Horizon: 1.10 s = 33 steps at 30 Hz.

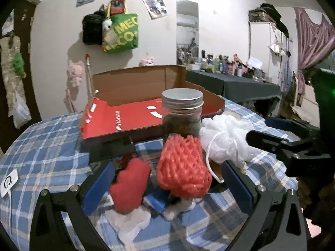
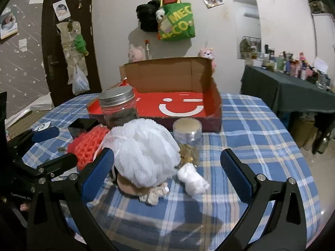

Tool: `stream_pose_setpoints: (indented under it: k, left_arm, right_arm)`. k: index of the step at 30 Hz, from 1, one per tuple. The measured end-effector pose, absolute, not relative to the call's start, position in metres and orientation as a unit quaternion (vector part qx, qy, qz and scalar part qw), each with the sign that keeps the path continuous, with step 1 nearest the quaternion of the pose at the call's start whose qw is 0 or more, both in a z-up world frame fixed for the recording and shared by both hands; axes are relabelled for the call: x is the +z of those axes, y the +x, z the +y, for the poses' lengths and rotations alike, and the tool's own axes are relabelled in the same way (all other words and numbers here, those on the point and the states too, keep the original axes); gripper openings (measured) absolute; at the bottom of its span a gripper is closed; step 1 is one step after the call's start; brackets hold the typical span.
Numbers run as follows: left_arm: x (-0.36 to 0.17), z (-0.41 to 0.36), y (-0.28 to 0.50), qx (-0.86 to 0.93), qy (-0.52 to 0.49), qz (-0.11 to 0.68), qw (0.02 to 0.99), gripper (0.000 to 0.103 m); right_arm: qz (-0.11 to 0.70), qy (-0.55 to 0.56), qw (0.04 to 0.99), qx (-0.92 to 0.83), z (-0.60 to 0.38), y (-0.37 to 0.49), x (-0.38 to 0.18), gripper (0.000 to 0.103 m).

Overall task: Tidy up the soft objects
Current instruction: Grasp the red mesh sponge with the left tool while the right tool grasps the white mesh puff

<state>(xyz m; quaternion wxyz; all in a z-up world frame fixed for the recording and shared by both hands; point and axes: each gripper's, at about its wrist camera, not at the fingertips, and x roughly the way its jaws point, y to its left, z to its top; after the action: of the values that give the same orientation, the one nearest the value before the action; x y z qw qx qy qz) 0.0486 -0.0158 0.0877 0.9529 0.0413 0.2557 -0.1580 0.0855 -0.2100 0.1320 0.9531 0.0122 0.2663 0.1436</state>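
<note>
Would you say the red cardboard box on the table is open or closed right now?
Open. The red cardboard box has its lid flap standing up behind it, and its red floor with the white smiley print is exposed, with nothing visible inside.

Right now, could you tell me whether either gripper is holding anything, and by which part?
Nothing is held. The left gripper stands open around the red foam net, and the right gripper is open near the white mesh pouf.
</note>
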Motion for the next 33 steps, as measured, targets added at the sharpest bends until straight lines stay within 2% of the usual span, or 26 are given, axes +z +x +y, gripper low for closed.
stream_pose_setpoints:
  k: [4,15,20,29,33]
  left_arm:
    - [0.083,-0.019,0.057,-0.173,0.051,0.27,0.946,0.102]
    - [0.069,-0.021,0.068,-0.189,0.055,0.302,0.933,0.093]
    - [0.069,-0.021,0.07,-0.192,0.055,0.303,0.932,0.088]
    - [0.066,-0.017,0.068,-0.205,0.044,0.315,0.926,0.063]
    - [0.067,-0.018,0.065,-0.209,0.042,0.315,0.925,0.054]
  right_arm:
    - [0.288,0.018,0.942,0.171,-0.211,0.104,0.128,0.103]
    - [0.329,0.032,0.915,0.23,-0.207,0.127,0.112,0.103]
    - [0.339,0.033,0.907,0.247,-0.203,0.131,0.109,0.099]
    - [0.353,0.045,0.895,0.269,-0.2,0.129,0.103,0.071]
    - [0.351,0.044,0.896,0.269,-0.2,0.125,0.103,0.052]
